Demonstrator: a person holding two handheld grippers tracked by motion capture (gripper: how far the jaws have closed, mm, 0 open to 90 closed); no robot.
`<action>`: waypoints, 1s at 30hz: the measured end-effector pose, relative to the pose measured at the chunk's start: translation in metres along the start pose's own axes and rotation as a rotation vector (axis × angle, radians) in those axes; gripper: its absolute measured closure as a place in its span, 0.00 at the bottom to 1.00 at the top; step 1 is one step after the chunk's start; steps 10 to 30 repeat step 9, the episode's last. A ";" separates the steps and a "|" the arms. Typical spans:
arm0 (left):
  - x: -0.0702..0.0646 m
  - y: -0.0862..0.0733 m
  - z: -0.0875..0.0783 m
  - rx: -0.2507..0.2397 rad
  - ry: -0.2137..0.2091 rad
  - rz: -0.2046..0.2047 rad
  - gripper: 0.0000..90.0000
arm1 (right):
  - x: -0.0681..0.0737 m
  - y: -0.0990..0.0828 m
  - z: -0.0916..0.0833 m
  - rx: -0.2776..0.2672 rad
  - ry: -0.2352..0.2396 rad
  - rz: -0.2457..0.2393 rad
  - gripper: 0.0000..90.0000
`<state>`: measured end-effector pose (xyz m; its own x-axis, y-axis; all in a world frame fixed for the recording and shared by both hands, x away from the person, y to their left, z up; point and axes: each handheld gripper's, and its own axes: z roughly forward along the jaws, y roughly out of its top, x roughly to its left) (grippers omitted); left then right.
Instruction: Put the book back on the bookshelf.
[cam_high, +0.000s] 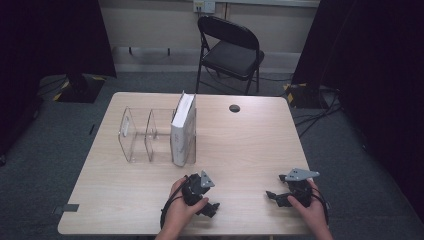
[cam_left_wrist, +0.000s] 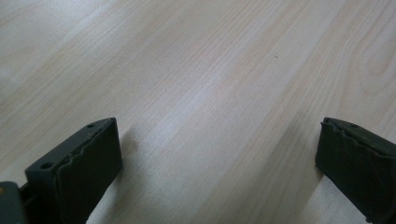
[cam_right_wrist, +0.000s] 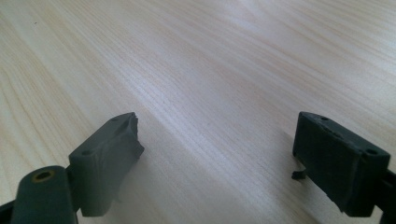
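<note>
Both claws are just sitting near the front edge of the worktop (cam_high: 240, 145) right now, the left claw (cam_high: 212, 206) gaping wide with nothing in it and the right claw (cam_high: 272, 196) standing open and empty too, each one pointing down at bare wood. The white book (cam_high: 182, 127) is standing upright in the right-hand slot of the clear organizer (cam_high: 137, 135), well apart from both, I guess because the dividers are propping it up so it's not tipping
</note>
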<state>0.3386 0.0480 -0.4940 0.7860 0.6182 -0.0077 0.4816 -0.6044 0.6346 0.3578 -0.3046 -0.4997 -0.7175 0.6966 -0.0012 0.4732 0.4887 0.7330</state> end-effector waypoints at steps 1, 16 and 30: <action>0.001 0.000 -0.001 -0.001 -0.009 0.002 0.00 | 0.000 0.000 0.000 0.000 0.000 -0.001 0.15; 0.001 -0.005 -0.002 -0.034 -0.001 0.009 0.00 | 0.000 0.000 0.000 0.000 0.000 -0.001 0.15; 0.001 -0.005 -0.002 -0.034 -0.001 0.009 0.00 | 0.000 0.000 0.000 0.000 0.000 -0.001 0.15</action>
